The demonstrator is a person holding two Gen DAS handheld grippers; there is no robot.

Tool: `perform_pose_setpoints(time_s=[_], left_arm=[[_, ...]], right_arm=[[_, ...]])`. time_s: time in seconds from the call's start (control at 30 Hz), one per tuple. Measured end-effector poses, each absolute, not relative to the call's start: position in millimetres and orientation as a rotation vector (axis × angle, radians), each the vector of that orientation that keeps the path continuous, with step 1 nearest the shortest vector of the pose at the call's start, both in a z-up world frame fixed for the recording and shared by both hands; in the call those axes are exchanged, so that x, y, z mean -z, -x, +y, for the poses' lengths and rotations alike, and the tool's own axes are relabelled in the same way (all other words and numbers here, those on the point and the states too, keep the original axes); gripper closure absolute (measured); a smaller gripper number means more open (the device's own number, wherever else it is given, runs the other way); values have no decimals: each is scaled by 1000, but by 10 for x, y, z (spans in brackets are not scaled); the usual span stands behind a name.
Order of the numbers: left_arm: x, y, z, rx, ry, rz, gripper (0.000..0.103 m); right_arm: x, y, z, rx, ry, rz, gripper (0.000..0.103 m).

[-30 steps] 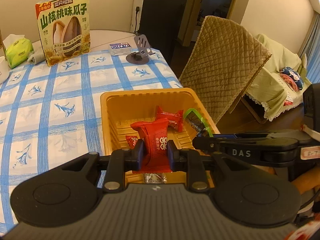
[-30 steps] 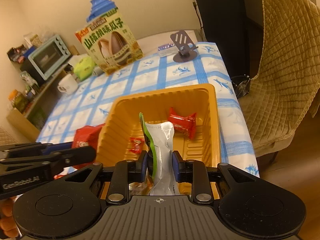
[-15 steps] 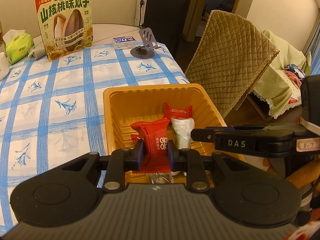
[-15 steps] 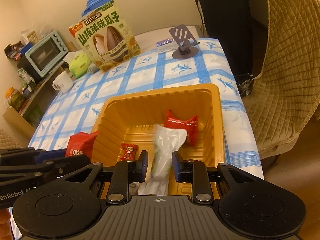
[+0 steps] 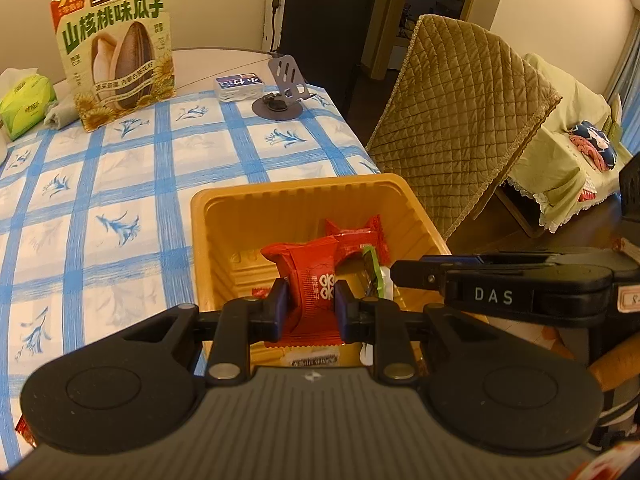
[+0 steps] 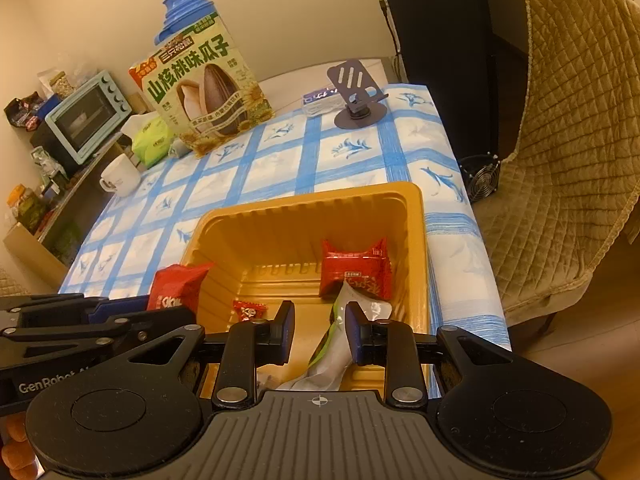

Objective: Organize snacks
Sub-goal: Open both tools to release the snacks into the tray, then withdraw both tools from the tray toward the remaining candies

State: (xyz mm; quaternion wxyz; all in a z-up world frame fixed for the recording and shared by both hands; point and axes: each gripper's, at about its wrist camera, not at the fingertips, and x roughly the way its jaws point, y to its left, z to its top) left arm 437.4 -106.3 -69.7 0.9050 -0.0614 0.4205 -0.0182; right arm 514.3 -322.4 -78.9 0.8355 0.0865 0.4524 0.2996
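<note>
- Since the earlier frame, the white-and-green packet (image 6: 338, 344) has left the right gripper (image 6: 320, 334) and now lies in the orange tray (image 6: 418, 248).
- Left wrist view: the left gripper (image 5: 307, 308) holds its fingers (image 5: 276, 310) pinched on a red snack packet (image 5: 310, 280), upright above the near part of the tray (image 5: 202, 240).
- Left wrist view: a second red packet (image 5: 358, 238) lies deeper in the tray; the right gripper (image 5: 416, 276) reaches in from the right.
- Left wrist view: the worktop (image 5: 100, 184) carries a blue-checked cloth, a sunflower-seed box (image 5: 116, 44) and a phone stand (image 5: 282, 92) at the far end.
- Right wrist view: the fingers (image 6: 282, 332) are slightly apart and grip nothing; the packet lies between and just beyond them, leaning on a red packet (image 6: 356, 270).
- Right wrist view: a small red candy (image 6: 249, 312) lies on the tray floor.
- Right wrist view: the left gripper (image 6: 152, 314) enters from the left with its red packet (image 6: 176, 286) at the tray's left rim.
</note>
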Motion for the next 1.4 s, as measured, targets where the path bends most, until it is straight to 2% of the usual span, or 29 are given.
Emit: perform_pose_setpoints(time_s=[0.4, 0.5, 0.57, 0.63, 0.77, 0.8, 0.97, 1.13, 1.4], left_arm=[[735, -4620, -1167, 61, 100, 863, 81], [751, -4634, -1166, 67, 104, 862, 75], [771, -4620, -1159, 60, 97, 870, 73], [788, -4593, -1133, 58, 104, 883, 71], [774, -4498, -1060, 57, 124, 892, 68], [764, -4467, -1041, 53, 128, 893, 63], [683, -4285, -956, 50, 151, 885, 54], [576, -4079, -920, 54, 166, 867, 40], [377, -3681, -915, 75, 172, 823, 34]], right_arm=[[742, -5179, -3311, -621, -202, 934, 74], [726, -5168, -3327, -619, -199, 929, 72], [715, -5137, -3340, -618, -199, 920, 59], [703, -5103, -3358, -621, -203, 911, 52], [687, -5029, -3374, -631, -203, 915, 45], [683, -5010, -3376, -632, -204, 915, 44], [631, -4896, -3406, -630, -206, 909, 28], [554, -4749, -3430, -622, -193, 895, 23], [352, -4454, -3494, -625, -196, 853, 22]])
